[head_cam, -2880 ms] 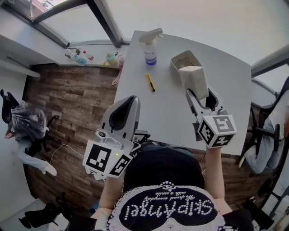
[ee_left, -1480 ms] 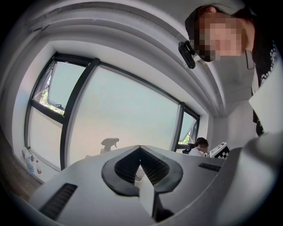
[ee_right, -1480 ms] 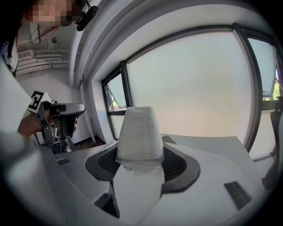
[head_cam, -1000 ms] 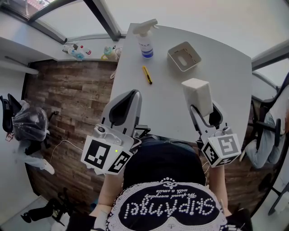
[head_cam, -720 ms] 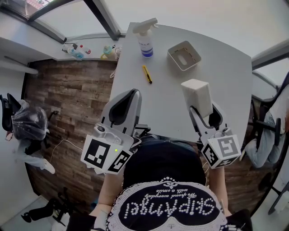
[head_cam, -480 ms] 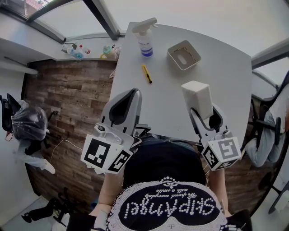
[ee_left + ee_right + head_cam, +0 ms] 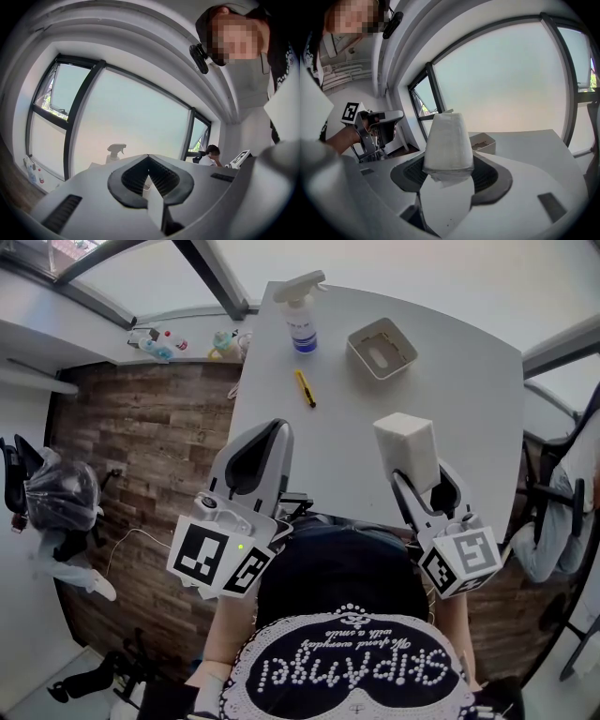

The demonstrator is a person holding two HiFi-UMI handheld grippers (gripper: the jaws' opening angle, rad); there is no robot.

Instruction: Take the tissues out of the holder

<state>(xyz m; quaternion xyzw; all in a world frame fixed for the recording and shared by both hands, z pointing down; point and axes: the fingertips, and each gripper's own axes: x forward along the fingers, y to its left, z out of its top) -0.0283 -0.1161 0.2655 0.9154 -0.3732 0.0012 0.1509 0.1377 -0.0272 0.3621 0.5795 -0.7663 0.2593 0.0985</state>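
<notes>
Head view, tissues (image 7: 405, 448) now clear of holder (image 7: 362, 341)

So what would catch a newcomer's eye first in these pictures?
First, the white tissue block, clamped between the fingers of the right gripper and held up over the near part of the table. Next, the empty holder at the table's far side, with a spray bottle and a yellow cutter to its left.

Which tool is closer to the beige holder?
Right. The right tool, gripping the tissue pack, is on the near side of the holder; the left tool sits farther off, by the left edge of the table.
</notes>
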